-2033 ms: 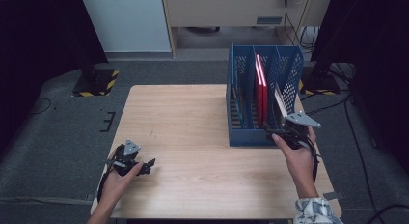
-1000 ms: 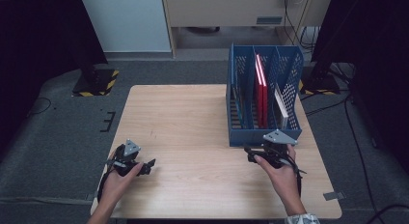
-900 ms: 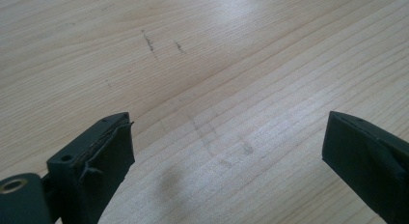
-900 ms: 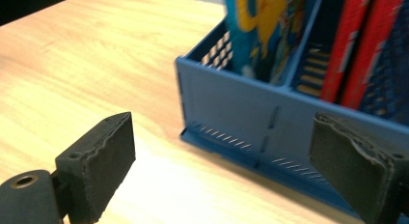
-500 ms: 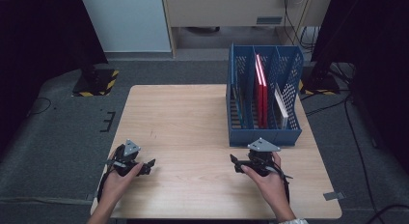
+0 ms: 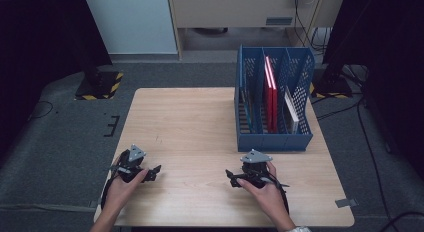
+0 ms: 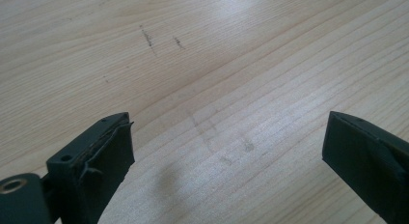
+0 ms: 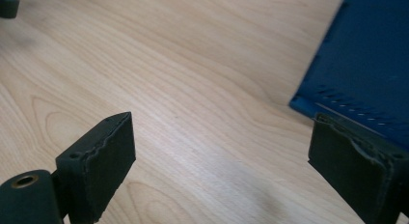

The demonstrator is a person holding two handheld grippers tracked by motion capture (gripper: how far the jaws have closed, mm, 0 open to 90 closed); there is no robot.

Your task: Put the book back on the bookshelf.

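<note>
**Both grippers low over the near edge of the table, jaws wide and empty**

A pale wooden table (image 6: 190,122) with visible grain stands on grey carpet; dark curtains hang at both sides and a light panel stands behind. On the far right part of the table sits a blue perforated plastic file rack (image 6: 274,137) with upright slots — a red folder (image 6: 270,94) stands in a middle slot, and a white-edged book (image 6: 291,112) leans in the slot to its right.

The left half and centre of the tabletop are bare wood. The rack's front wall lies just beyond the right hand.

The left gripper (image 6: 152,173) sits near the front left corner, the right gripper (image 6: 231,177) near the front edge, just before the rack. In each gripper view the 2 black jaws stand wide apart over bare wood, holding nothing; the right gripper view has the rack's blue corner (image 8: 366,64) beside its right jaw.
</note>
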